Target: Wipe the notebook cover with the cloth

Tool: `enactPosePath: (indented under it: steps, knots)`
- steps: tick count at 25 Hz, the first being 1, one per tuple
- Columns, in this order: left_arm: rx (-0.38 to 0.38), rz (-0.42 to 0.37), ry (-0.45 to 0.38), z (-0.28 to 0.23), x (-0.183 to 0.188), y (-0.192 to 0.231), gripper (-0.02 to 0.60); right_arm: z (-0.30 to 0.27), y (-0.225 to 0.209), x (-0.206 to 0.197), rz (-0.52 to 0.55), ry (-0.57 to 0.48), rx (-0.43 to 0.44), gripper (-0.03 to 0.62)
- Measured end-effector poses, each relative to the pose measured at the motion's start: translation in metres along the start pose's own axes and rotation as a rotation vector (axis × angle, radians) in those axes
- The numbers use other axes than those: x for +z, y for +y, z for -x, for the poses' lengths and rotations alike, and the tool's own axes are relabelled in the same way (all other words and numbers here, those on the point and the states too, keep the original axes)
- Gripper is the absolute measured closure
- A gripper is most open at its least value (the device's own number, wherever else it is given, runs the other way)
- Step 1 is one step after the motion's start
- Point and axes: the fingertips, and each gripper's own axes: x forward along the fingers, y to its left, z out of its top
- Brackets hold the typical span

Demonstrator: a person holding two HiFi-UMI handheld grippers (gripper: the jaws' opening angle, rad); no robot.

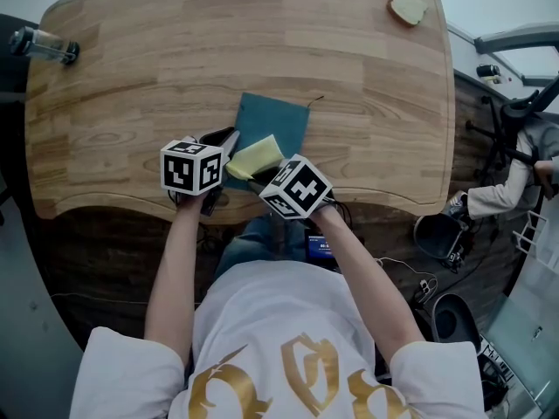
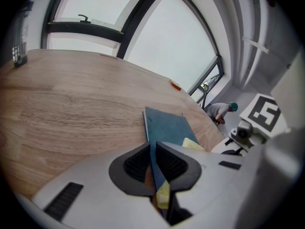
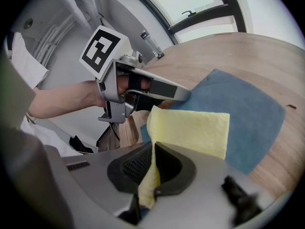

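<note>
Two grippers meet at the near edge of the table [image 1: 218,51], with a bottle [image 1: 44,44] at its far left corner. The left gripper [image 2: 153,150] is clamped on the blue notebook [image 1: 281,119], a grip that only its own view shows. The right gripper [image 3: 152,152] pinches the yellow cloth [image 3: 190,130], which is spread on the cover.

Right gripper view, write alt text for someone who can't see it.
The right gripper is shut on a yellow cloth held over a blue notebook on a wooden table. From the left of the picture, the left gripper clamps the notebook's edge.
</note>
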Motion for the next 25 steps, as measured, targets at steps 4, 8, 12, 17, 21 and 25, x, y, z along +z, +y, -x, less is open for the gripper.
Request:
enactPosePath:
  steps: [4,8,12,17,21,25]
  knots:
    - [-0.003,0.003,0.002,0.0,0.0,0.0,0.535,0.004,-0.009,0.006,-0.014,0.004,-0.013,0.557]
    - [-0.004,0.004,0.003,0.0,0.0,0.0,0.535,0.009,-0.02,0.013,-0.021,0.006,-0.03,0.557]
    - [-0.005,0.004,0.003,-0.001,0.0,0.0,0.535,0.013,-0.03,0.018,-0.027,-0.002,-0.04,0.557]
    - [-0.007,0.004,0.004,0.0,0.001,0.0,0.535,0.017,-0.038,0.024,-0.032,-0.013,-0.056,0.557]
    - [-0.009,0.006,0.005,0.001,0.0,0.0,0.537,0.022,-0.048,0.03,-0.046,-0.044,-0.086,0.557]
    - [-0.011,0.008,0.006,0.001,0.0,0.0,0.536,0.029,-0.059,0.037,-0.063,-0.085,-0.134,0.557]
